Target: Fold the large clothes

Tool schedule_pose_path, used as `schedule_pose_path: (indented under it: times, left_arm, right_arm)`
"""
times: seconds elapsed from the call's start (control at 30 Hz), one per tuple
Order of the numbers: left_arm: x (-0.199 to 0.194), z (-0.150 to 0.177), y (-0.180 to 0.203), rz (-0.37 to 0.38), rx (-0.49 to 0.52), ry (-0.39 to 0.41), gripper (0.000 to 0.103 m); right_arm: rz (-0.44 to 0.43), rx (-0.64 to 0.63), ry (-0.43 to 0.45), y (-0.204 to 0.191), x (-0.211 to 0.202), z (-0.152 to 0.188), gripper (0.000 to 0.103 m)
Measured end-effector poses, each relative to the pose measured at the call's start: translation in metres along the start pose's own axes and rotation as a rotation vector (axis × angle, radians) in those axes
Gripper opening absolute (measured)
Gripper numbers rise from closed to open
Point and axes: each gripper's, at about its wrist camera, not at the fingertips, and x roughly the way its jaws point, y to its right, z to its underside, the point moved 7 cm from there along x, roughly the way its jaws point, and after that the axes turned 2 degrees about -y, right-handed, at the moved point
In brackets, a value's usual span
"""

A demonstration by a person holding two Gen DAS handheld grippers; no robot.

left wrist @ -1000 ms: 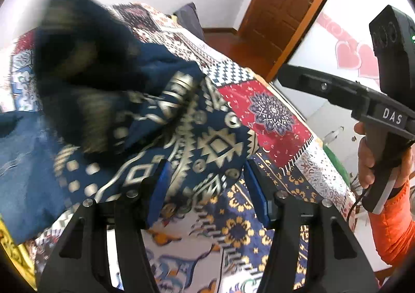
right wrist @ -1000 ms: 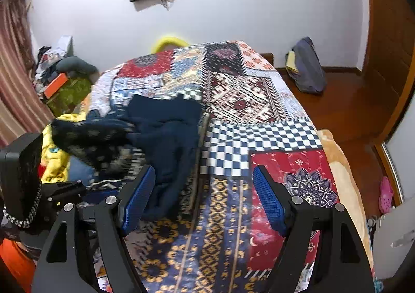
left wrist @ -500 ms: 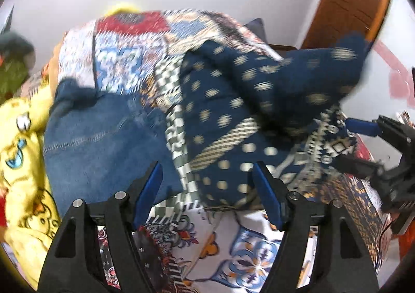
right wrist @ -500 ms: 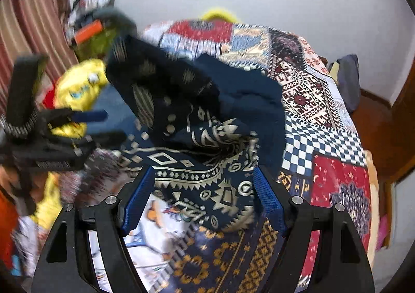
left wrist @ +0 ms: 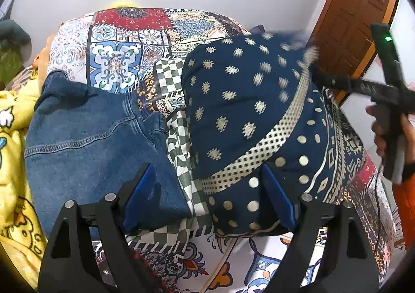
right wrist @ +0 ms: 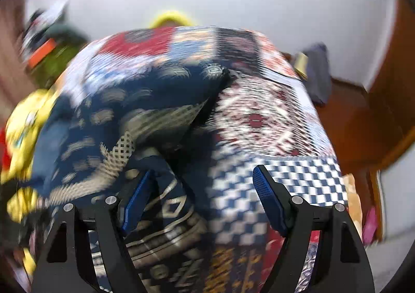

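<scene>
Clearly the navy patterned garment (left wrist: 249, 116) is soft, light cloth: it lies heaped in loose folds on the patchwork bedspread (left wrist: 116, 64), just beside a pair of blue jeans (left wrist: 90, 142), and sags wherever nothing supports it. I judge it will drape and slip rather than hold a crease, so a corner or the banded hem (left wrist: 259, 155) is the better place to pinch, not the bulky middle. The left claw (left wrist: 207, 197) stands apart and holds nothing, low over the near edge of the garment and jeans. The right claw (right wrist: 202, 199) is also spread wide; the garment (right wrist: 135, 111) bunches against its left finger (right wrist: 137, 199) but is not clamped. The right view is badly blurred.
</scene>
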Motion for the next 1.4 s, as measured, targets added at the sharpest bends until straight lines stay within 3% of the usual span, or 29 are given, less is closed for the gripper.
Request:
schedule_pose_path:
  times: [0.07, 0.17, 0.33, 0.47, 0.6, 0.73, 0.83, 0.97, 1.13, 1.2, 1.4]
  left_arm:
    - [0.001, 0.0, -0.003, 0.002, -0.006, -0.003, 0.085]
    - [0.0, 0.002, -0.005, -0.004, -0.009, 0.001, 0.085]
    - [-0.004, 0.008, -0.006, -0.029, -0.007, -0.007, 0.085]
    - [-0.011, 0.017, -0.008, -0.077, 0.019, -0.015, 0.085]
    - [-0.02, 0.034, -0.013, -0.137, 0.066, -0.047, 0.085]
    - [-0.025, 0.051, -0.021, -0.198, 0.115, -0.083, 0.085]
    - [-0.033, 0.056, -0.026, -0.207, 0.116, -0.076, 0.085]
    - [-0.049, 0.039, -0.026, -0.214, 0.095, -0.026, 0.085]
    - [-0.059, 0.0, -0.014, -0.156, 0.044, 0.046, 0.09]
    - [-0.056, -0.018, -0.006, -0.091, 0.012, 0.067, 0.091]
    - [-0.015, -0.04, 0.01, 0.095, -0.059, -0.007, 0.091]
  right_arm:
    - [0.039, 0.066, -0.007, 0.022, 0.0, 0.0, 0.075]
    - [-0.055, 0.124, -0.007, 0.03, -0.012, 0.012, 0.075]
    - [-0.192, 0.071, -0.02, -0.004, -0.038, 0.038, 0.075]
    - [-0.277, -0.011, -0.081, -0.037, -0.038, 0.068, 0.075]
    - [-0.243, -0.069, -0.155, -0.043, -0.026, 0.104, 0.075]
    - [-0.235, -0.033, -0.199, -0.027, -0.023, 0.124, 0.075]
    - [-0.239, -0.021, -0.195, -0.017, -0.032, 0.124, 0.075]
    - [-0.231, -0.04, -0.141, -0.013, -0.045, 0.106, 0.075]
    - [-0.301, 0.008, -0.066, -0.022, -0.05, 0.073, 0.075]
    - [-0.328, 0.035, -0.071, -0.028, -0.039, 0.063, 0.075]
    - [-0.364, 0.088, -0.142, -0.033, 0.007, 0.055, 0.075]
